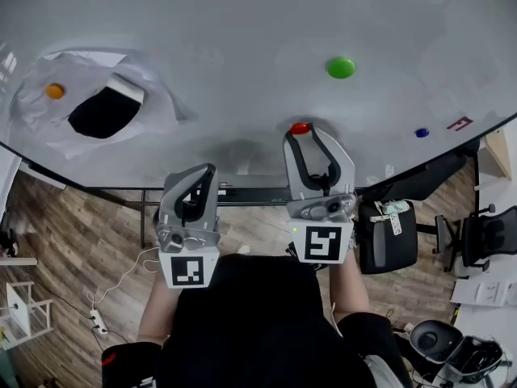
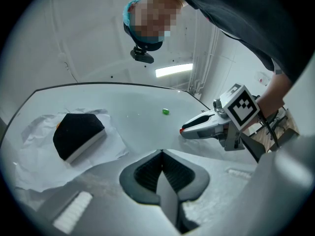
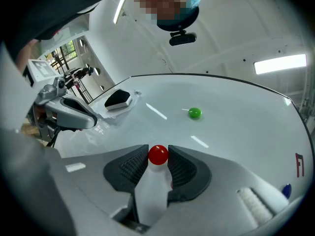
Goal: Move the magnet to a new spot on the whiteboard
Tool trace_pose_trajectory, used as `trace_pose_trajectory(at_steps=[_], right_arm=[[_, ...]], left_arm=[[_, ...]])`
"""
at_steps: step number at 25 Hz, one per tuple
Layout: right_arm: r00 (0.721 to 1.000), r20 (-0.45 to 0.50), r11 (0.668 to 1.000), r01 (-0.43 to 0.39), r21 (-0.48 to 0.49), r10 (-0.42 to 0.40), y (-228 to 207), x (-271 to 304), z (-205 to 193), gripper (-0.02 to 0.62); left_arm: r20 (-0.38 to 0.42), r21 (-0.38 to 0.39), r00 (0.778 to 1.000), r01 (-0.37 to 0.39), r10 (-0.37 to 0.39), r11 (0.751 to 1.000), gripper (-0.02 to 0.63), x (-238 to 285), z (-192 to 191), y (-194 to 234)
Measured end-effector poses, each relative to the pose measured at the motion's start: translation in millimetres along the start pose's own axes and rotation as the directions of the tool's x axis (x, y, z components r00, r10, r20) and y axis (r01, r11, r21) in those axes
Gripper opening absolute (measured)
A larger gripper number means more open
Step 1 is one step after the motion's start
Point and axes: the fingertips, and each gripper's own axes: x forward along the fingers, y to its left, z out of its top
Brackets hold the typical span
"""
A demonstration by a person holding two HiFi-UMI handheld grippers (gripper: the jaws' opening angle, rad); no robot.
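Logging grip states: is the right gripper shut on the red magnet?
Shut: the right gripper presses the red magnet between both pads.

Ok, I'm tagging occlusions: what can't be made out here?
- Head view: red round magnet, partly behind the right tongs.
- Left gripper view: orange round magnet, nearly hidden by the black eraser.
- Right gripper view: blue magnet, cut off at the lens rim.
- Head view: red board marking, too small to read.

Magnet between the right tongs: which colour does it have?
Red. The magnet shows best in the right gripper view.
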Motion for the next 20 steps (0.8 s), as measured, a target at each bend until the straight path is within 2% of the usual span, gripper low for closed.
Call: trace_pose_trajectory(at_steps=[7,20], right_arm=[[1.0,-0.004,0.999,0.0,0.036,0.001,2,5,-3,0.126],[1.0,-0.018,1.0,0.006,0.03,-0.006,3,15,-6,0.124]], left_arm=[[-0.012,0.003,1.0,-0.013,0.013,1.0,0.002,-6,-3,6],[-0.016,-0.001,0.999,-0.035,0.035,0.999,0.002,-12,-7,15]])
